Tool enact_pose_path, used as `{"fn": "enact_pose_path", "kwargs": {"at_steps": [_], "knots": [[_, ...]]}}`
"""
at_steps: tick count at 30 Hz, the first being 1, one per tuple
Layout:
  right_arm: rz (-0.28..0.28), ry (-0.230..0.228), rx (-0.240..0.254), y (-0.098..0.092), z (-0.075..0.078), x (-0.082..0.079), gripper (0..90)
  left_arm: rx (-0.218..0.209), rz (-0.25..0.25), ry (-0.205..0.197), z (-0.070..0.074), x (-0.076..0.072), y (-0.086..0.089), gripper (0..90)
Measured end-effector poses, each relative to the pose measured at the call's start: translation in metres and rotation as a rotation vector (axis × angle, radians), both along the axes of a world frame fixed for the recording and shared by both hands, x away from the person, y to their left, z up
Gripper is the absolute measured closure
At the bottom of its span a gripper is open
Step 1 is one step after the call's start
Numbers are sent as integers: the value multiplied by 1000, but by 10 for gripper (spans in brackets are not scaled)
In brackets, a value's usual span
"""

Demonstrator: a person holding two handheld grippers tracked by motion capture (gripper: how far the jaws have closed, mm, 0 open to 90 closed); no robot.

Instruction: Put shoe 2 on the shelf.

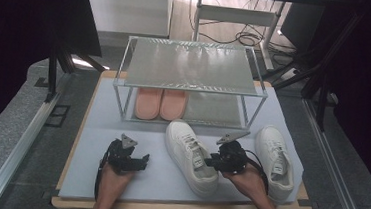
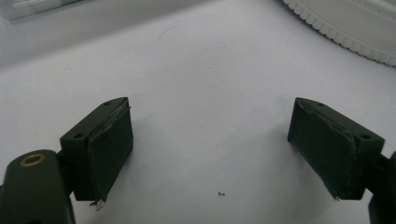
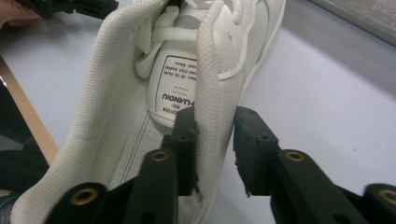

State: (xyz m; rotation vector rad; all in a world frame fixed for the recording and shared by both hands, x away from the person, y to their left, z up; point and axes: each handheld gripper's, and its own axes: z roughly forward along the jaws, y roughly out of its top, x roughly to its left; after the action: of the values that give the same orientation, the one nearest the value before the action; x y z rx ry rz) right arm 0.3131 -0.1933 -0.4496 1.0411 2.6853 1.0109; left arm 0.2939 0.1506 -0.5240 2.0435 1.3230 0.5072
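Right gripper view, right claw narrow around white sneaker collar, left claw wide.

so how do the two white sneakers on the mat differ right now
The left sneaker lies angled, toe toward the rack, and the right gripper straddles its collar wall; the right sneaker lies straighter near the mat's right edge, with no gripper at it. The left one sits mid-mat. Both are white, laced, upright on their soles.

Left gripper rests low, jaws spread wide. Right gripper angles leftward, jaws nearly together with a narrow gap, forearm coming up from the bottom edge.
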Motion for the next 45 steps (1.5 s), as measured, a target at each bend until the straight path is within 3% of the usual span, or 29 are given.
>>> {"fn": "enact_pose_path", "kwargs": {"at_steps": [3, 8, 25, 31, 45], "knots": [[-2, 30, 13, -2, 1, 2, 803, 1, 0, 2, 0, 0, 0, 143], [-10, 65, 40, -4, 1, 5, 817, 3, -2, 1, 0, 0, 0, 143], [-68, 230, 250, -26, 4, 14, 834, 6, -4, 4, 0, 0, 1, 143], [-70, 264, 313, -31, 10, 15, 833, 8, -6, 3, 0, 0, 1, 143], [-47, 290, 438, -33, 37, 21, 832, 2, -2, 0, 0, 0, 0, 143]]}}
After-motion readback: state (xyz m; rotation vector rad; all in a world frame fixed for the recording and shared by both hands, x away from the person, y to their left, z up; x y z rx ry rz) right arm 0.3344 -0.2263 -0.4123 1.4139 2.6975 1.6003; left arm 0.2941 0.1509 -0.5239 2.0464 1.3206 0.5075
